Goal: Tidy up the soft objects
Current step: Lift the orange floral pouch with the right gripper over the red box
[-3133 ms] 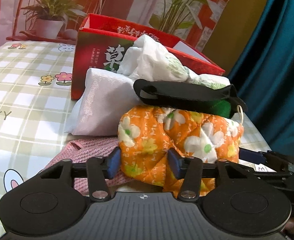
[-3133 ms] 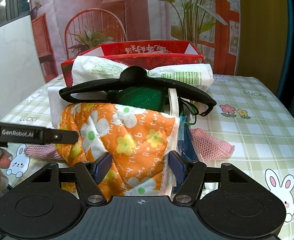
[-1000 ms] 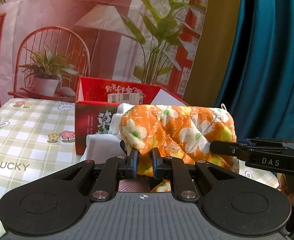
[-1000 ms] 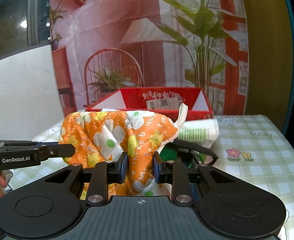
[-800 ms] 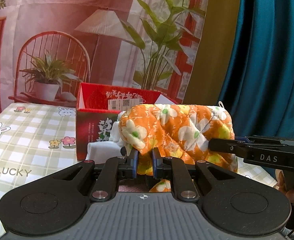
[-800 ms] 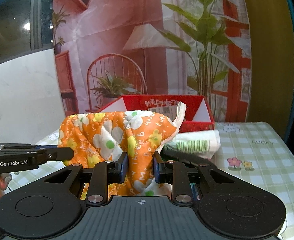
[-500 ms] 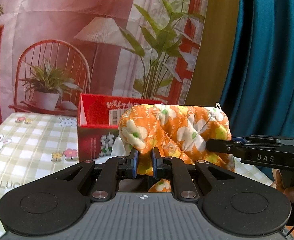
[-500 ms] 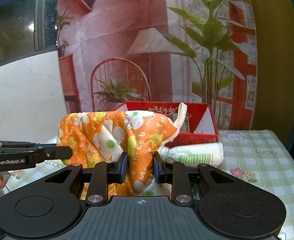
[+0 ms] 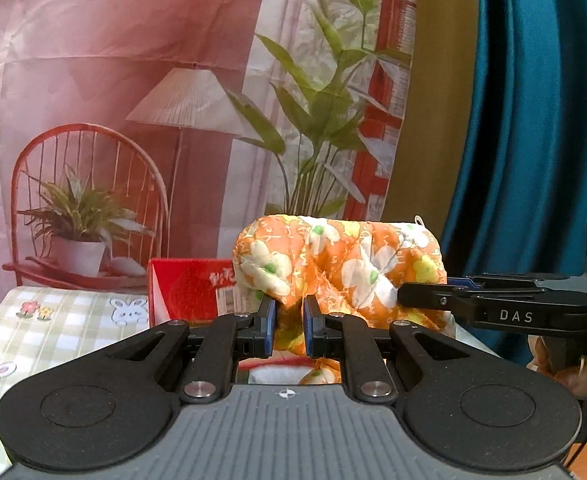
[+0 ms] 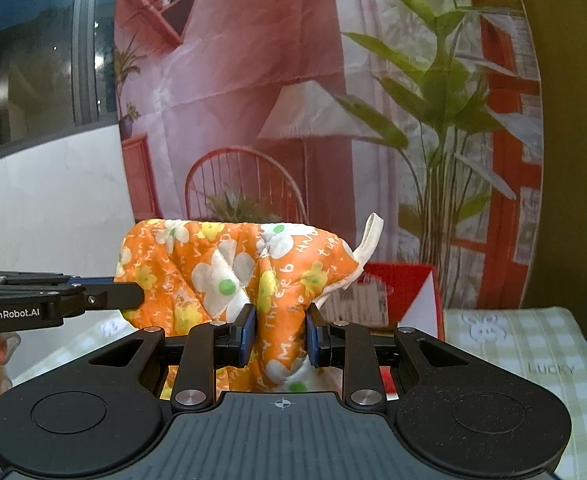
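A: Lifting now — the orange quilted flower-print cloth (image 9: 345, 264) is clear of the pile, carried higher than a second ago, level with the rim of the red cardboard box (image 9: 185, 284).

B: Both claws hold it: the left claw (image 9: 289, 326) is pressed nearly together on one bunched fold, the right claw (image 10: 281, 334) pinches a thicker fold at the other end.

A: The checked bunny-print counter (image 10: 533, 344) has dropped low in view.

B: So the pick-up looks done. My guess: the open box behind is next, and the loose white loop (image 10: 371, 236) could snag its rim.
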{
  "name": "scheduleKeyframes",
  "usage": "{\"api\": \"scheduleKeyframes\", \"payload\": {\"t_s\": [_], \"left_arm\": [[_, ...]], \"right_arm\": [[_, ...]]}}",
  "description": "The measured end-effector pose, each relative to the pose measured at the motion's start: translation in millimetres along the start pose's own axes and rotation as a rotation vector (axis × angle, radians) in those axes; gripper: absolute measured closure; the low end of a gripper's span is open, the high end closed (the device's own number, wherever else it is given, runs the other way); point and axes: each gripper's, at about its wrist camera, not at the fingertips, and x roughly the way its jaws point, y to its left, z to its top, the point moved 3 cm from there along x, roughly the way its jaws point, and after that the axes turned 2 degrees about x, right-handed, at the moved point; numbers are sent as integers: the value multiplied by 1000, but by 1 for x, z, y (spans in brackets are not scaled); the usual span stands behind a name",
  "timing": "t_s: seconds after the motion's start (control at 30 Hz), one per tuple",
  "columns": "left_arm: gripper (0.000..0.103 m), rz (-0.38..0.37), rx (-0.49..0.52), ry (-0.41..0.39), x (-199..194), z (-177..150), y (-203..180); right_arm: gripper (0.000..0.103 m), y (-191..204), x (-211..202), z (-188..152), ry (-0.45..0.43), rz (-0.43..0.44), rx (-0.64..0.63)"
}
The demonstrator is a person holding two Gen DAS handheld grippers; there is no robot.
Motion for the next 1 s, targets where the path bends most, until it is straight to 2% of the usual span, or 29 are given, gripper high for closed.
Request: {"api": "scheduleKeyframes", "payload": {"t_s": [0.33, 0.5, 0.73, 1.0], "left_arm": [[88, 14, 33, -2, 52, 35, 18], [88, 41, 17, 40, 78, 39, 30], [88, 47, 17, 101, 110, 32, 45], [88, 48, 35, 181, 141, 14, 49]], "right_arm": [[79, -27, 50, 45, 0, -26, -20], [80, -33, 82, 61, -2, -41, -51], [79, -46, 122, 58, 46, -49, -33], [79, -65, 155, 35, 115, -75, 2]]}}
